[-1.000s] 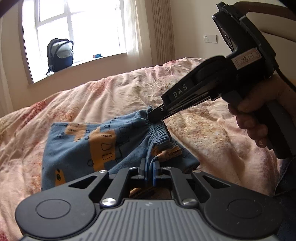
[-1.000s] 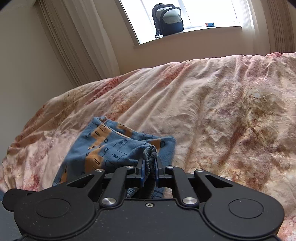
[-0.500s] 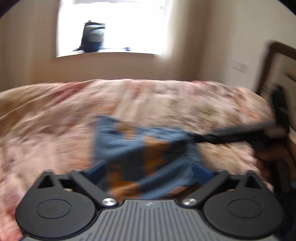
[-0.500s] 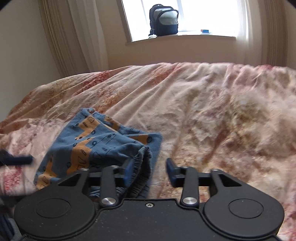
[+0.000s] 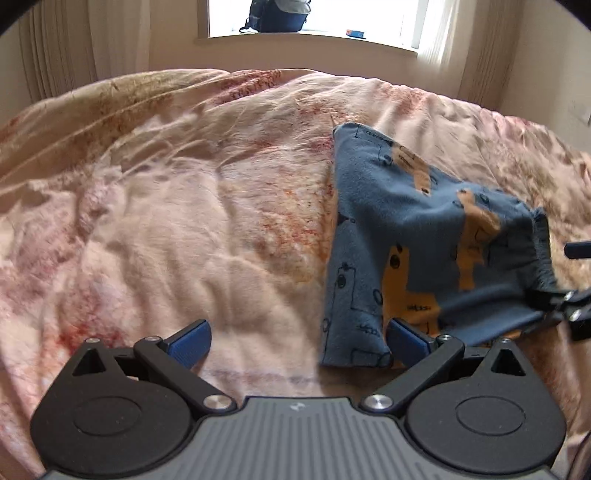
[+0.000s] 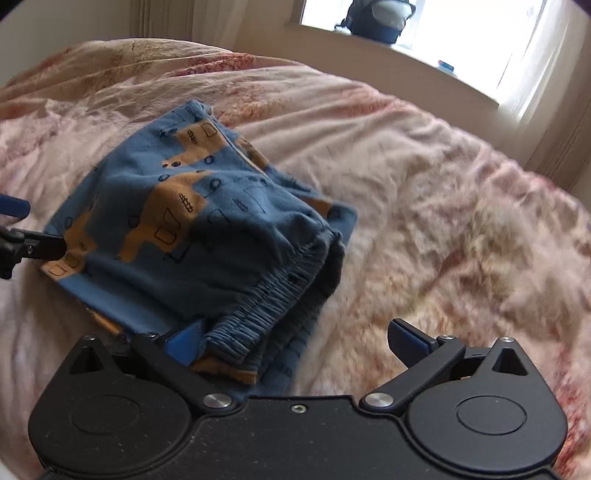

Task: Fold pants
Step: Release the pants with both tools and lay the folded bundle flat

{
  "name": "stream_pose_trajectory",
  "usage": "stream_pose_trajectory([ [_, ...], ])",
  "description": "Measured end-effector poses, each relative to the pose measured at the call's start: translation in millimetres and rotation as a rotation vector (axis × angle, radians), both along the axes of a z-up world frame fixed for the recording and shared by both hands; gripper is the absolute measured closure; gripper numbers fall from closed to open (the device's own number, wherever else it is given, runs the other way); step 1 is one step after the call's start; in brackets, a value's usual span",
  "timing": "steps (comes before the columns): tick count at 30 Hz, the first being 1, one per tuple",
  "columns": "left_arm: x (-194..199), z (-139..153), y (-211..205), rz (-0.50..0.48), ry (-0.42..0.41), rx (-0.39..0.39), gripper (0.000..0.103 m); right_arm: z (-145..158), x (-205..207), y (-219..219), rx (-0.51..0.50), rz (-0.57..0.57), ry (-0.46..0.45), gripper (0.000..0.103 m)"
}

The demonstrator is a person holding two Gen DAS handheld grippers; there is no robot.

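Both jaws spread wide, folded pants [image 6: 192, 229] beside them, on quilt [image 5: 184, 221]

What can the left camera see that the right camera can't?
Only the left wrist view shows the left tool wide open over bare bedspread, with the pants off to its right. Only the right wrist view shows the gathered waistband up close, beside the open right tool. Both show the folded blue-and-orange pants, the pink bedspread, the backpack on the windowsill, and the other tool peeking in.
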State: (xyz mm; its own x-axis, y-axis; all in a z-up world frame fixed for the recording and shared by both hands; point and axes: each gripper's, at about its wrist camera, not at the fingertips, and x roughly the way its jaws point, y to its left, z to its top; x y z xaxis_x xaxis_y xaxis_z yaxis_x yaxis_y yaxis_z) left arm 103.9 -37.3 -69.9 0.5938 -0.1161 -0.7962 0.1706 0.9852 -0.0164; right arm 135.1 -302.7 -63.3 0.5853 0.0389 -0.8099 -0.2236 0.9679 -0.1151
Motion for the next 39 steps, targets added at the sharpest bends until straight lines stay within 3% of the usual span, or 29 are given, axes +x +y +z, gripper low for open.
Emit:
stream_pose_trajectory([
  [3, 2.5, 10.6, -1.9, 0.019, -0.006, -0.008, 0.0, 14.8, -7.4, -11.8, 0.124, 0.027, -0.067, 0.001],
  [6, 4.7, 26.8, -3.1, 0.003, -0.108, -0.071, 0.0, 27.6, -8.9, -20.0, 0.209, -0.02, -0.177, 0.001],
  [11, 52.6, 41.3, -25.5, -0.063, -0.151, -0.059, 0.0, 18.5, 10.0, -13.6, 0.111, -0.109, -0.27, 0.001],
  [13, 77.2, 36.0, -38.8, -0.093, -0.165, -0.014, 0.0, 14.0, 16.3, -13.8, 0.088, -0.125, -0.272, 0.001],
  [15, 101.6, 17.8, -51.7, -0.104, -0.15, 0.079, 0.0, 6.2, 22.8, -17.3, 0.063, -0.153, -0.228, 0.001],
  [17, 118.0, -2.2, -54.2, -0.111, -0.149, 0.115, 0.0, -3.3, 28.2, -26.3, 0.044, -0.177, -0.177, 0.001],
  [20, 128.8, -10.4, -38.2, -0.051, -0.111, 0.009, 0.0, -4.9, 29.7, -44.2, 0.119, -0.209, -0.135, 0.001],
  [22, 128.3, -2.0, -27.6, -0.01, -0.091, -0.063, 0.0, 4.4, 22.0, -50.8, 0.208, -0.206, -0.172, 0.001],
  [25, 122.2, 11.2, -22.9, -0.02, -0.15, -0.126, 0.0, 16.2, 17.7, -49.2, 0.266, -0.189, -0.246, 0.001],
  [27, 128.1, 9.8, -34.0, -0.064, -0.144, -0.097, 0.0, 12.9, 27.0, -42.8, 0.226, -0.197, -0.245, 0.001],
  [31, 147.0, -14.8, -56.6, -0.102, -0.141, 0.054, 0.0, -11.1, 39.9, -36.5, 0.068, -0.214, -0.176, 0.001],
  [35, 152.1, -11.7, -47.2, -0.064, -0.108, -0.013, 0.0, -10.8, 42.8, -50.2, 0.146, -0.273, -0.163, 0.001],
  [39, 131.5, 12.4, -40.5, -0.073, -0.131, -0.01, 0.0, 5.9, 31.5, -40.3, 0.203, -0.204, -0.229, 0.001],
])
